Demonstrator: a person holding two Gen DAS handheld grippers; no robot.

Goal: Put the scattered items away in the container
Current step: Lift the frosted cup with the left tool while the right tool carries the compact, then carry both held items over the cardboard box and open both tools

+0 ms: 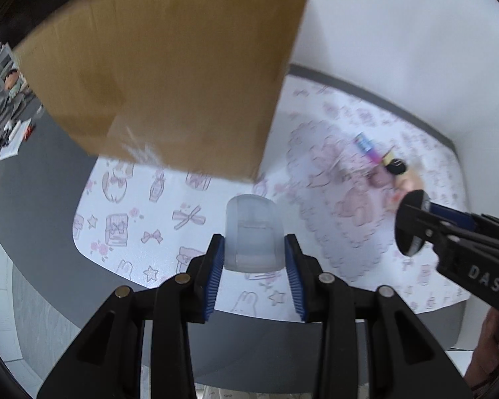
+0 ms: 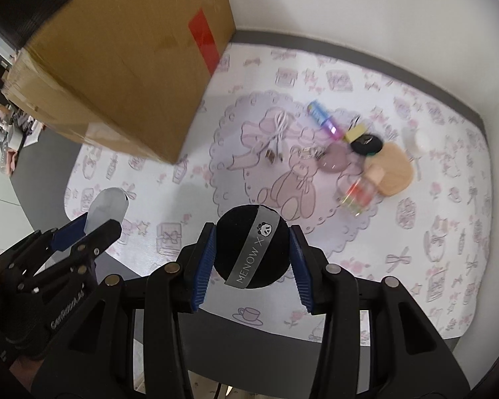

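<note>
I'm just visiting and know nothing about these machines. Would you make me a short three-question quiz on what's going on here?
1. True or false: the left gripper holds a frosted translucent cap.
2. What does the right gripper hold?
A. a white cable
B. a round black puff with a grey band
C. a beige puff
3. Fill in: the cardboard box stands on the patterned ____.

Key:
1. True.
2. B: the black puff. The white cable and beige puff lie on the mat.
3. Mat.
</note>
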